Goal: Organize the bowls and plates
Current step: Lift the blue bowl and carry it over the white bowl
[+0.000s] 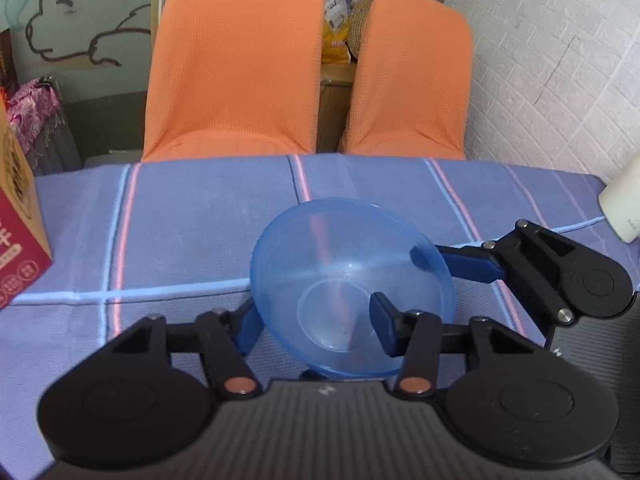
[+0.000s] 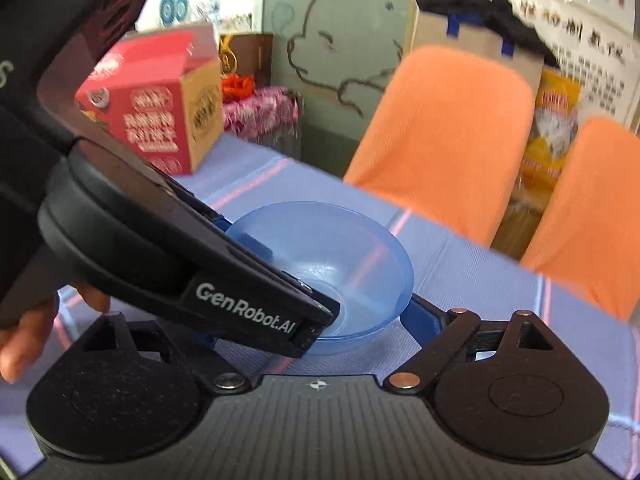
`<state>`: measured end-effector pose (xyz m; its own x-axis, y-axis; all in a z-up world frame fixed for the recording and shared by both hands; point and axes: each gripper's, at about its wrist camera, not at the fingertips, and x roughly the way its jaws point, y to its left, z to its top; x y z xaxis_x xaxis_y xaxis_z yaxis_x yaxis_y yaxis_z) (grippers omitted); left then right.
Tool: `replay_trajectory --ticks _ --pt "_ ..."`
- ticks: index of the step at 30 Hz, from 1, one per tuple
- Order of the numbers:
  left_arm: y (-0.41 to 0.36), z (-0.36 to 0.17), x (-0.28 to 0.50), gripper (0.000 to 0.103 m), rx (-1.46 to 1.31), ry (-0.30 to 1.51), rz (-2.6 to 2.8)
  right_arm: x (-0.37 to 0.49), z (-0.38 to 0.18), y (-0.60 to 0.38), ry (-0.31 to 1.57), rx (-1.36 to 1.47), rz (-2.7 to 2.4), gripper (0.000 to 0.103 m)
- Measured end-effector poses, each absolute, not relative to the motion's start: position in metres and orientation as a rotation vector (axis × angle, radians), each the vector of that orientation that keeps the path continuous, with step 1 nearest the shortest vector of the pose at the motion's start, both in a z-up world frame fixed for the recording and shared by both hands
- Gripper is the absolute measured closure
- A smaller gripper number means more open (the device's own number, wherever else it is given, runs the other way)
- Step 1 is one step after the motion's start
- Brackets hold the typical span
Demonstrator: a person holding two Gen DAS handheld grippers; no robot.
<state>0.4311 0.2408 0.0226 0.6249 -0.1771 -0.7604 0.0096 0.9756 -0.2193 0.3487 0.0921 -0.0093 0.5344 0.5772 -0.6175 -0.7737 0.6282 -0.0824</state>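
Jaws of left gripper (image 1: 316, 320) spread wide, one finger inside the blue bowl (image 1: 352, 280), the other outside its left wall. Right gripper (image 2: 320, 320) reaching in from the right, one blue finger (image 1: 464, 260) against the bowl's rim; grip there hard to tell. Bowl tilted, empty, over striped purple tablecloth (image 1: 180, 220). Hand (image 2: 24, 332) curled at left edge. Red carton (image 2: 160, 108) near, standing apart.
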Motion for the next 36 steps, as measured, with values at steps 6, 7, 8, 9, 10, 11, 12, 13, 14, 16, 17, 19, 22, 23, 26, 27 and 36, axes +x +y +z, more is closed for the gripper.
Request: replay_trajectory --ticks 6,7,8,9,10,11,12,13,14,16,17,19,22,23,26,27,36 --pt "0.217 0.064 0.385 0.052 -0.185 0.822 -0.156 0.303 0.031 0.061 0.514 -0.345 0.803 0.025" --pt "0.208 0.071 0.375 0.052 -0.182 0.815 -0.17 0.292 0.036 0.056 0.507 -0.347 0.795 0.024" --pt "0.198 0.076 0.365 0.052 -0.176 0.807 -0.184 0.282 0.043 0.049 0.498 -0.353 0.785 0.024" --pt "0.189 0.08 0.356 0.054 -0.169 0.799 -0.2 0.272 0.049 0.042 0.49 -0.363 0.776 0.024" --pt "0.176 0.085 0.346 0.054 -0.158 0.789 -0.214 0.26 0.054 0.034 0.481 -0.376 0.761 0.024" --pt "0.165 0.088 0.335 0.054 -0.151 0.782 -0.228 0.25 0.058 0.027 0.474 -0.387 0.745 0.024" --pt "0.155 0.091 0.325 0.054 -0.148 0.78 -0.242 0.24 0.061 0.02 0.468 -0.397 0.73 0.024" --pt "0.143 0.093 0.315 0.054 -0.145 0.778 -0.259 0.227 0.064 0.012 0.464 -0.405 0.718 0.024" --pt "0.133 0.093 0.306 0.054 -0.144 0.777 -0.275 0.221 0.066 0.005 0.46 -0.414 0.704 0.024" --pt "0.11 0.094 0.287 0.054 -0.138 0.778 -0.311 0.202 0.069 -0.011 0.454 -0.423 0.685 0.024" --pt "0.1 0.093 0.277 0.054 -0.133 0.779 -0.329 0.192 0.07 -0.02 0.459 -0.421 0.675 0.024" --pt "0.076 0.09 0.258 0.054 -0.123 0.787 -0.358 0.179 0.068 -0.037 0.476 -0.413 0.657 0.024" --pt "0.046 0.081 0.237 0.053 -0.097 0.801 -0.399 0.165 0.064 -0.059 0.497 -0.414 0.621 0.024" --pt "0.037 0.077 0.231 0.053 -0.094 0.811 -0.41 0.16 0.063 -0.066 0.506 -0.41 0.613 0.024" --pt "0.017 0.064 0.218 0.053 -0.071 0.844 -0.44 0.146 0.054 -0.086 0.537 -0.389 0.595 0.024" --pt "0.011 0.058 0.215 0.053 -0.062 0.853 -0.444 0.144 0.051 -0.091 0.546 -0.378 0.591 0.024" --pt "-0.009 0.026 0.213 0.053 -0.032 0.916 -0.42 0.149 0.021 -0.109 0.606 -0.303 0.605 0.024"
